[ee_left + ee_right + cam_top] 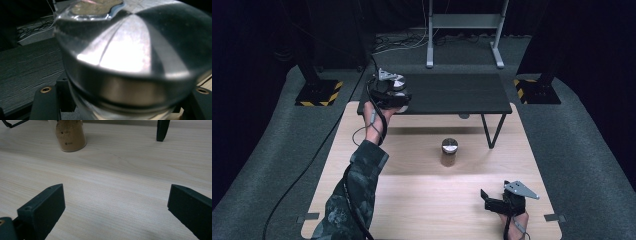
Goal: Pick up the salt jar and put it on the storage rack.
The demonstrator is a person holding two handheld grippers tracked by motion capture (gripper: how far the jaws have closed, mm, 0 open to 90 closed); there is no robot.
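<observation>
- High view: my left gripper (pixel 393 95) is clenched around a jar with a metal lid (pixel 398 83), held at the near left corner of the black shelf (pixel 452 92).
- The coming move turns on that corner: the jar hangs just at the shelf's front edge, upright, its long axis vertical, and the dark top lies straight ahead of it.
- Left gripper view: the metal lid (pixel 135 50) looms right above my jaws, which press on the glass body below it; the shelf's dark grain (pixel 27 75) runs off to the left.
- My right gripper (pixel 504 200) rests released on the wooden table (pixel 422 200), nothing between its jaws.
- A second jar (pixel 449 152), filled with brown powder, stands mid-table, well apart from both hands; the right one is nearer.
- In the right gripper view that second jar (pixel 70 135) lies ahead and left.
</observation>
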